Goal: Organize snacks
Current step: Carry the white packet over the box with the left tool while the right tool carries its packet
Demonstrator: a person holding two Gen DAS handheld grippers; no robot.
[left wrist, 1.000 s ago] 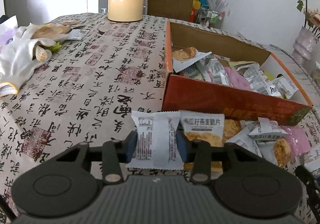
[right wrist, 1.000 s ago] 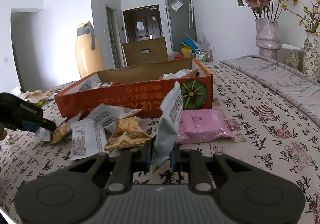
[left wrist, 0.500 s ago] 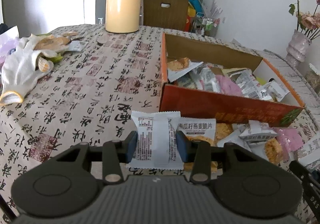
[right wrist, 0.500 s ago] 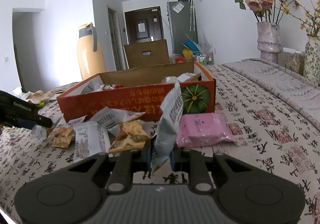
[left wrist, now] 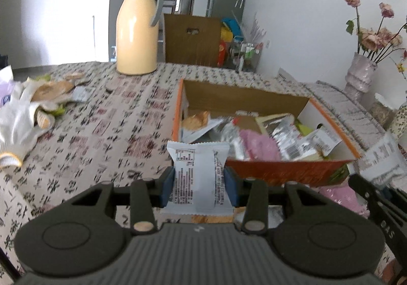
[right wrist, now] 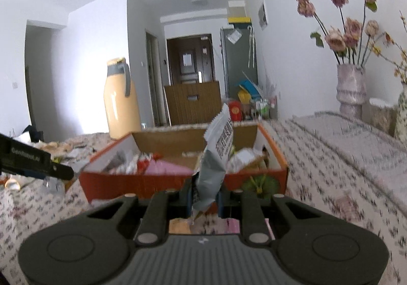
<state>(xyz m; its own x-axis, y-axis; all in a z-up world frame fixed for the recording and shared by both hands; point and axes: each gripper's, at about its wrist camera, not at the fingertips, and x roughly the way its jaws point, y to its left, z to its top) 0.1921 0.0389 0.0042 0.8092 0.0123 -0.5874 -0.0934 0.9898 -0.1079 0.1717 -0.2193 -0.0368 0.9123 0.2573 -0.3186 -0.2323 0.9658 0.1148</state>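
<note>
With each gripper clamped on a packet, left gripper [left wrist: 199,184] holding white snack packet [left wrist: 197,170], right gripper [right wrist: 204,197] grey packet [right wrist: 216,155], transport step; next: release over orange box [left wrist: 274,173].

We are reading "GenRobot.AI" on the left gripper [right wrist: 33,161] at the left edge of the right wrist view. We are finding the print on the snack packets [left wrist: 197,174] and the tablecloth [left wrist: 106,129] too blurred to make out.

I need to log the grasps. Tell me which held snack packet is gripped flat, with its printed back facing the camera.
The white packet in the left hand-held gripper: broad printed face toward the camera. The grey packet in the right hand-held gripper stands edge-on, twisted.
</note>
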